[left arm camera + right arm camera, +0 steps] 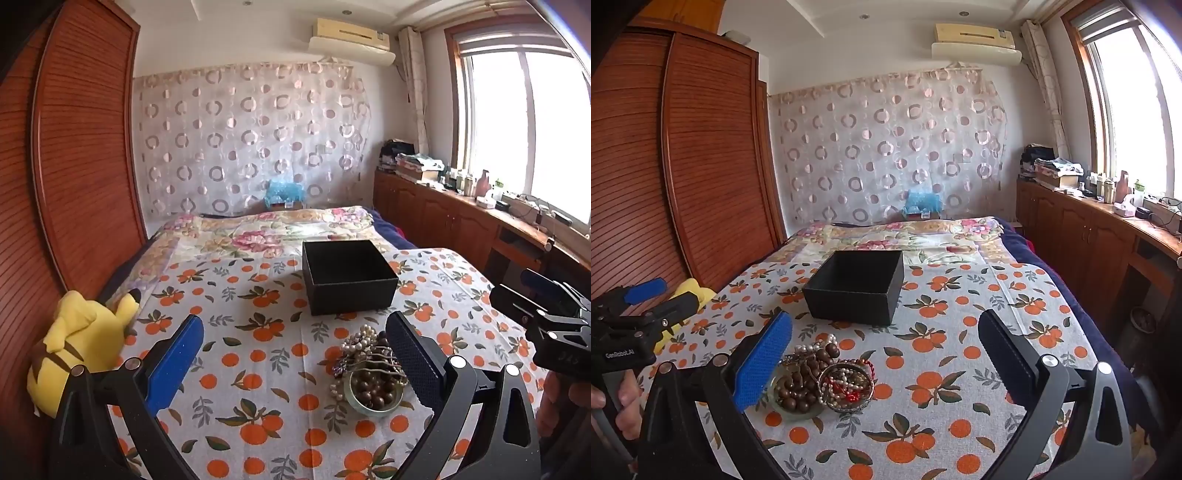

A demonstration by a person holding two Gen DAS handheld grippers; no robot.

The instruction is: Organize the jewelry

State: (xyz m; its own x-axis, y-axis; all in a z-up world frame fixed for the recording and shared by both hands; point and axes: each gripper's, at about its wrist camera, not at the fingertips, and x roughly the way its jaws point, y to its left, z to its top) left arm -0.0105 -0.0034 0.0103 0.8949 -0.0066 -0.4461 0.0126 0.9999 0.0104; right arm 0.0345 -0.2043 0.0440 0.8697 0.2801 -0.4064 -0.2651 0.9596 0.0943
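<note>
A heap of jewelry lies on the orange-print cloth: pearl strands, brown wooden beads inside a pale bangle, a dark brooch. In the right wrist view the heap also shows a metal bangle with red thread. An open, empty black box stands just beyond the heap; it also shows in the right wrist view. My left gripper is open, its right finger beside the heap. My right gripper is open, its left finger beside the heap. Both hover above the cloth.
A yellow plush toy lies at the cloth's left edge against a wooden wardrobe. A floral quilt lies beyond the box. Wooden cabinets with bottles and clutter run along the right under the window.
</note>
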